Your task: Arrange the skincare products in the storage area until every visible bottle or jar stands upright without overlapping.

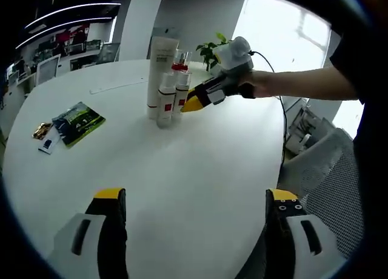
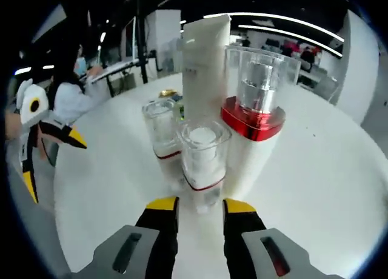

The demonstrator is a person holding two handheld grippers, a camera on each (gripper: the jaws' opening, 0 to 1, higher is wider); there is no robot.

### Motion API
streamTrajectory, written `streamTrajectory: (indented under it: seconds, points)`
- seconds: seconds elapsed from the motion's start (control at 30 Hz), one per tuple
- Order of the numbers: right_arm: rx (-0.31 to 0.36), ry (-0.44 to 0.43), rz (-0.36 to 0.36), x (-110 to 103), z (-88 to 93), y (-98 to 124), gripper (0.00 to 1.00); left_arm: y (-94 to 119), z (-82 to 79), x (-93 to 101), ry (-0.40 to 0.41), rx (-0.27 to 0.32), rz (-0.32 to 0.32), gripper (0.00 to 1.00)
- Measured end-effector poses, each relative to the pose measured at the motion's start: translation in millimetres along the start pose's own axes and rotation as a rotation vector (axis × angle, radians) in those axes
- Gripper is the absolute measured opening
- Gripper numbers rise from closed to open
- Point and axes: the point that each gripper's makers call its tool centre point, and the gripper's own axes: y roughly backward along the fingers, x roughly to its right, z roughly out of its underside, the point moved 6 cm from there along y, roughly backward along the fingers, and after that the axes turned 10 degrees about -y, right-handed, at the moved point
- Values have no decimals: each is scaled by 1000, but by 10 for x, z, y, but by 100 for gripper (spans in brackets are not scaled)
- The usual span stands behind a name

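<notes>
Four skincare containers standing upright in a tight cluster on the white round table (image 1: 182, 176): tall tube (image 2: 206, 67), red-collared bottle (image 2: 254, 118), two clear-capped bottles (image 2: 203, 161). Right gripper (image 2: 197, 221) narrowed at nearest bottle's base, grip uncertain; left gripper (image 1: 194, 221) wide, empty. Apparently nearly finished.

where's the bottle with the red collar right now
In the right gripper view the red-collared bottle stands upright on the white table, right of the small clear-capped bottle and in front of the tall white tube.
</notes>
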Motion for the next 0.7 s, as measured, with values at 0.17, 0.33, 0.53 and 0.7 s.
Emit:
streamTrajectory:
  seconds: [0.17,0.33,0.53,0.7]
  points:
    - [38,-108,82,-84,26,-42,24,-6,1,19,-3,-2,5,88]
    - [38,-122,171,-115,39,-60,23,12,16,1,-3,-5,3,88]
    - [45,-178,202,-153,50,-99,23,15,24,-13,-1,-8,3,88]
    - [51,-192,276,-113,24,-92,21,2,33,-6,-2,-11,8,88]
